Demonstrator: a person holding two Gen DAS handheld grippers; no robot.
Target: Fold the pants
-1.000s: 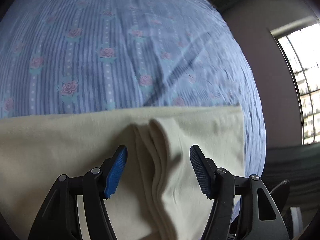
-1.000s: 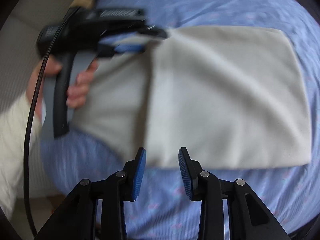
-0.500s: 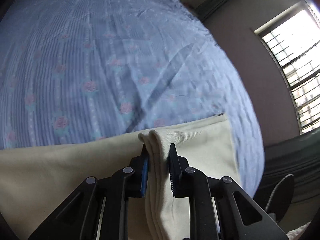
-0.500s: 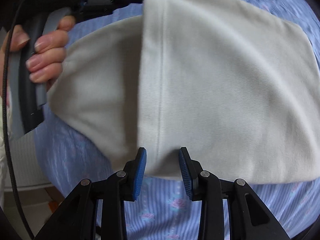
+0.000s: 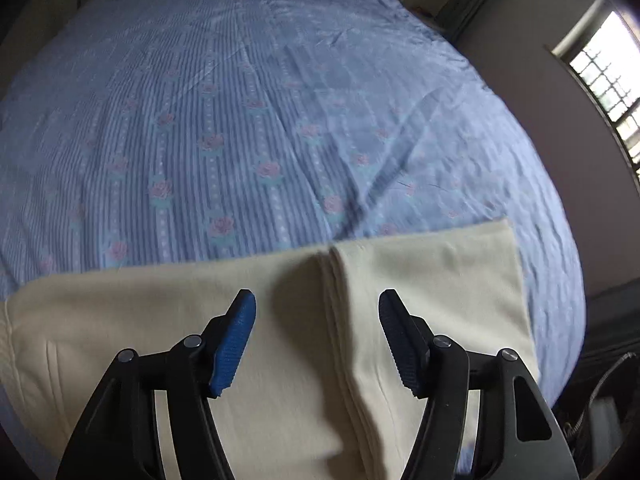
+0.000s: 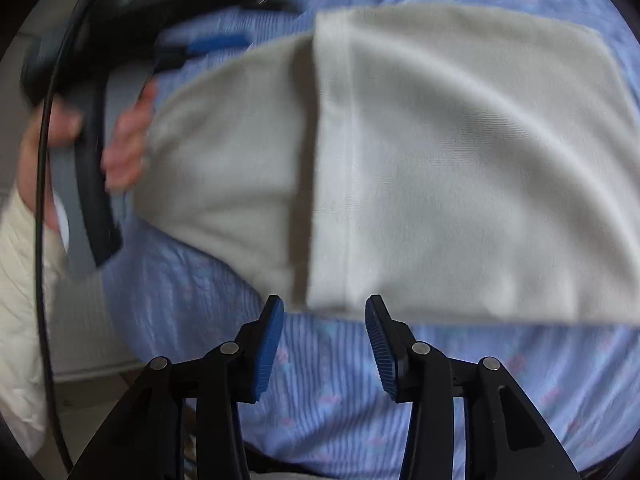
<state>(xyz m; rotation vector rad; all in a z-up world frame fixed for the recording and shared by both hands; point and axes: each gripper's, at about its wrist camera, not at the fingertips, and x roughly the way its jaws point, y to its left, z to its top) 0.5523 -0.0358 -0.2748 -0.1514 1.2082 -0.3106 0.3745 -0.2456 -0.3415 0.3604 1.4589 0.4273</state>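
The cream pants (image 5: pixel 432 276) lie folded flat on the blue flowered bedsheet (image 5: pixel 248 120). A folded layer's edge (image 5: pixel 332 280) runs down the middle. My left gripper (image 5: pixel 316 320) is open and empty, its jaws spread either side of that edge, just above the cloth. In the right wrist view the pants (image 6: pixel 460 160) fill the upper middle. My right gripper (image 6: pixel 324 320) is open and empty at the near edge of the pants, over the sheet. The left gripper (image 6: pixel 208 46) shows blurred at the upper left, held by a hand.
The bed's right edge (image 5: pixel 568 264) drops toward a wall and a window (image 5: pixel 608 80). In the right wrist view the person's hand and white sleeve (image 6: pixel 24 280) and a black cable (image 6: pixel 40 240) are at the left, beside the bed edge.
My left gripper, shut on the folded edge half a second ago, has opened and let it go; the layer now lies flat. My right gripper has opened wider and drawn back slightly.
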